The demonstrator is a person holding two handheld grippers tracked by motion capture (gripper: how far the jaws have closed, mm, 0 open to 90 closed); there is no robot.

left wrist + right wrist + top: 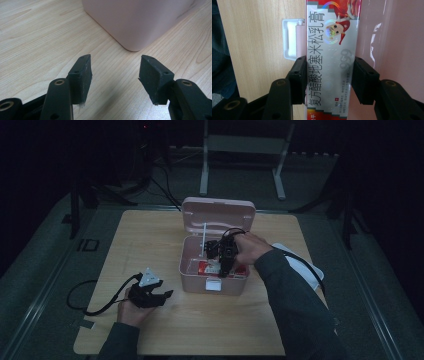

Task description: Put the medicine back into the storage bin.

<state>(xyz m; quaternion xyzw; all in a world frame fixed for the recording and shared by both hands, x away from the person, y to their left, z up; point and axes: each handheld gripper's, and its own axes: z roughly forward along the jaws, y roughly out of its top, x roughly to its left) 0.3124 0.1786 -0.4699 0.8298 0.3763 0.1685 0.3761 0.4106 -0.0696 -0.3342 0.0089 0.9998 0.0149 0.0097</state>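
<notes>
While the right gripper (223, 265) hangs nose-down over the open pink storage box (192, 279), its two black jaws sit pressed against the long sides of a silver-and-red medicine carton (329, 65), and that carton is clamped squarely between the pads. Seen from the right gripper view, the carton runs straight ahead of the jaws, printed face up, with a small cartoon figure in red at its far end. Off to one side of the jaws sits the box's white front latch (290, 38), with pale wood beyond it; on the other side rises the glossy pink inner wall. From the high view, the carton shows as a red patch (206, 268) low inside the box, right under the gripper's tips, and the lid (218, 214) stands propped open behind the hand.

Over to the left gripper (159, 296) now: it rests low on the wooden table (150, 235), gripped in the person's hand, cable trailing away behind it. Its jaws are spread wide with nothing between them, just bare wood grain. Directly ahead of those jaws, close but not touching, is a rounded outer corner of the pink box (132, 25)
</notes>
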